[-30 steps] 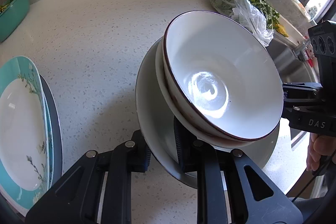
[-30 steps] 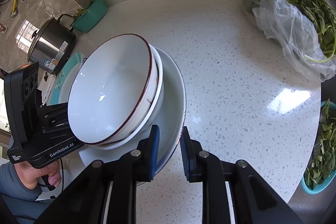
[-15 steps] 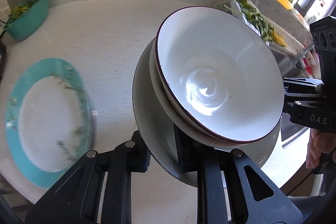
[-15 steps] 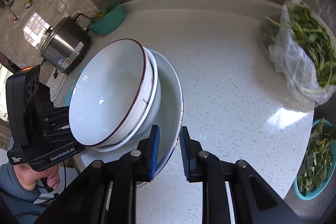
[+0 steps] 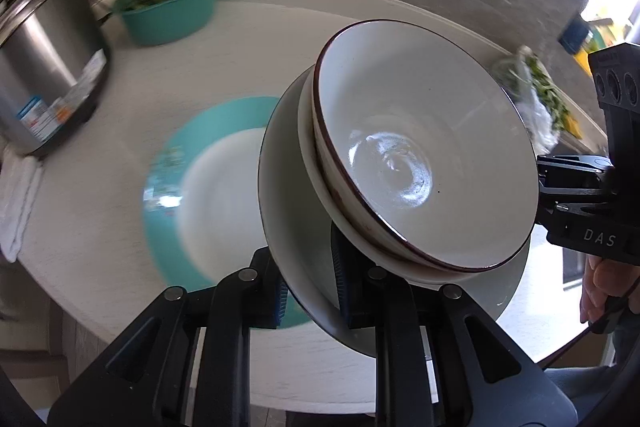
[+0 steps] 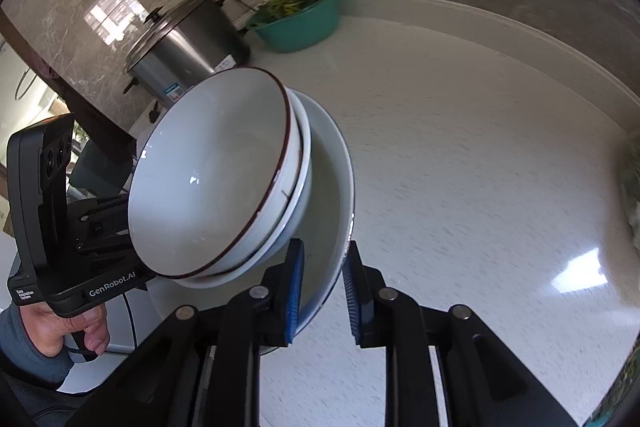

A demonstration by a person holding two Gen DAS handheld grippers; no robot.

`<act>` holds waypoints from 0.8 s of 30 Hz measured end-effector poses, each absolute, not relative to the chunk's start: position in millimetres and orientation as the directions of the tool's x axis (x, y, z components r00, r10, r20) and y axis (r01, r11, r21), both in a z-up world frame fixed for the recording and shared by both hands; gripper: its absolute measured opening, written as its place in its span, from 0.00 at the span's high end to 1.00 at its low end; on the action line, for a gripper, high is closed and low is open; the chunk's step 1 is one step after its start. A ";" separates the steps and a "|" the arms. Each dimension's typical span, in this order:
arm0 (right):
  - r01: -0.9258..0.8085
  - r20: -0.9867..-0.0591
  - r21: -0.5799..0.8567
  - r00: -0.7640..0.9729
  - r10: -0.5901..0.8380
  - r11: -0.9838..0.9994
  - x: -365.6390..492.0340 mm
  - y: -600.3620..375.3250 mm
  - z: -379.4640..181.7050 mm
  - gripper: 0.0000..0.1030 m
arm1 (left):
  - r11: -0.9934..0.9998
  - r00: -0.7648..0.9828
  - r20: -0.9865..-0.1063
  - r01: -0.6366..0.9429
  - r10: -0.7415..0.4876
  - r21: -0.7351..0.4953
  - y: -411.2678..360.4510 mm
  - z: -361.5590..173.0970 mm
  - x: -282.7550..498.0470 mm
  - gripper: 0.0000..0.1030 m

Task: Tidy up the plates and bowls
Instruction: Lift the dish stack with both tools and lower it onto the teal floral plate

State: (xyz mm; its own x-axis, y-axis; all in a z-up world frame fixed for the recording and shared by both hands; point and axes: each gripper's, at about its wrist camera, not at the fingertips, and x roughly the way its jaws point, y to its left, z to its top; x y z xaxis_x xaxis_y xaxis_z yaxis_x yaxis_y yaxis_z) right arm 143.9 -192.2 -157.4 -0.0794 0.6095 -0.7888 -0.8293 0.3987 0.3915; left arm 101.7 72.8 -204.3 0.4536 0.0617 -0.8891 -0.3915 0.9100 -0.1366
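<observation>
While held above the speckled white countertop (image 6: 480, 147), tilted in the air: white plate (image 5: 292, 227) carrying two nested bowls. Below it on the counter, teal-rimmed plate (image 5: 192, 211); farther back, steel cooker (image 5: 44, 67) and teal basin of greens (image 5: 172, 11). Top bowl with a brown rim (image 5: 424, 163), seated in a plain white bowl (image 6: 302, 171). Clamped on opposite plate edges: left gripper (image 5: 310, 287) and right gripper (image 6: 322, 287), blue pads pressing the rim.
</observation>
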 end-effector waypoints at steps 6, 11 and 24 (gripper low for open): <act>-0.843 -0.793 0.390 -0.105 0.600 0.369 130.3 -140.7 -163.9 0.79 | 0.894 0.434 -0.898 -0.427 0.070 -0.136 130.5 -219.4 83.6 0.84; -0.838 -0.807 0.389 -0.109 0.581 0.382 127.6 -115.0 -174.1 0.79 | 0.899 0.415 -0.908 -0.419 0.061 -0.131 157.8 -239.6 87.4 0.84; -0.807 -0.833 0.382 -0.090 0.546 0.451 124.2 -103.9 -198.1 0.79 | 0.915 0.403 -0.915 -0.375 0.016 -0.149 185.3 -263.6 77.6 0.84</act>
